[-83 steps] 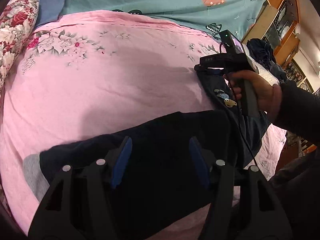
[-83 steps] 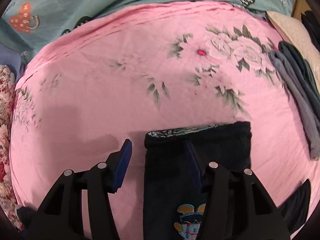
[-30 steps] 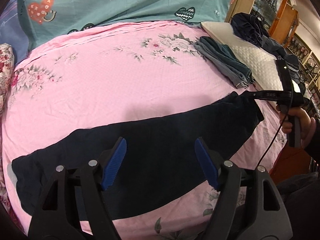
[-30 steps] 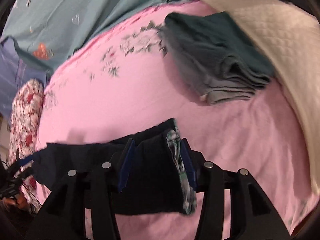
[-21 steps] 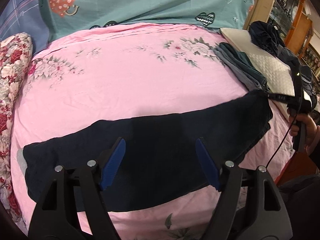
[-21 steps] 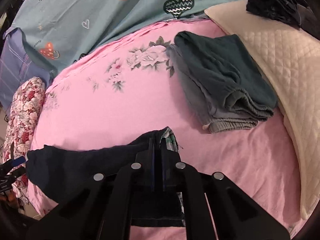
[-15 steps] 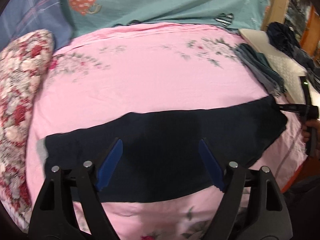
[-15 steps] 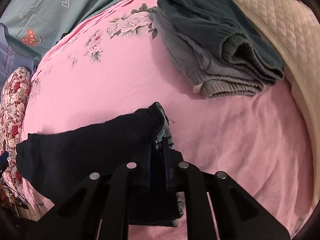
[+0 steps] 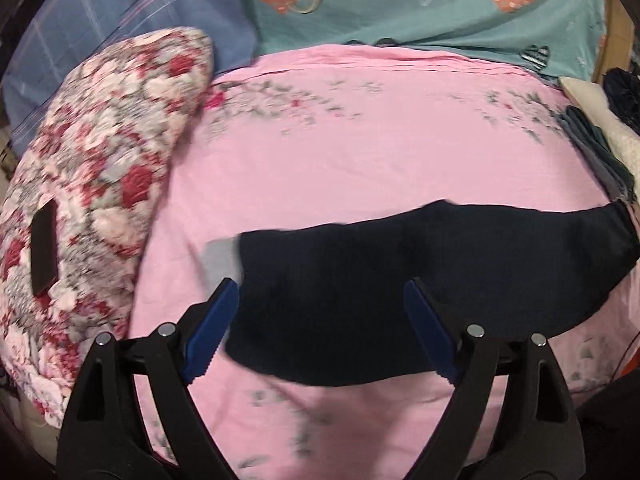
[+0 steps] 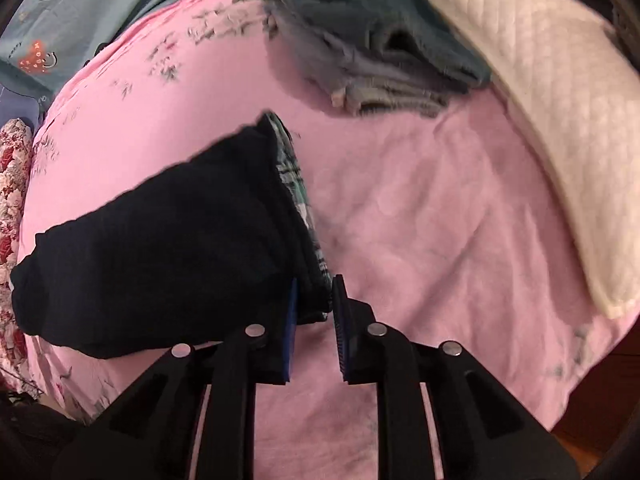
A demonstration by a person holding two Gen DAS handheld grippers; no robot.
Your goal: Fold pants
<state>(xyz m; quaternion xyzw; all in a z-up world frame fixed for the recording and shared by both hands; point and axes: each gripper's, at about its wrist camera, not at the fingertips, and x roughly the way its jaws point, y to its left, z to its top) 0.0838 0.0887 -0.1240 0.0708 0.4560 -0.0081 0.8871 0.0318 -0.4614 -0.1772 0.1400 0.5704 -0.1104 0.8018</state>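
Observation:
Dark navy pants lie stretched left to right across the pink floral bedsheet. Their grey cuff is at the left end. My left gripper is open above the leg near the cuff end and holds nothing. In the right wrist view the pants show their plaid-lined waistband. My right gripper has its blue pads close together around the waistband's near corner, with a narrow gap between them.
A red floral pillow with a dark phone-like slab on it lies left. Folded grey-green clothes and a cream quilted pad lie right. A teal heart-print cover is at the back.
My left gripper has swung left toward the cuff end, still open. My right gripper, shut tight on the waistband before, has drawn the pants straight and its pads have parted slightly.

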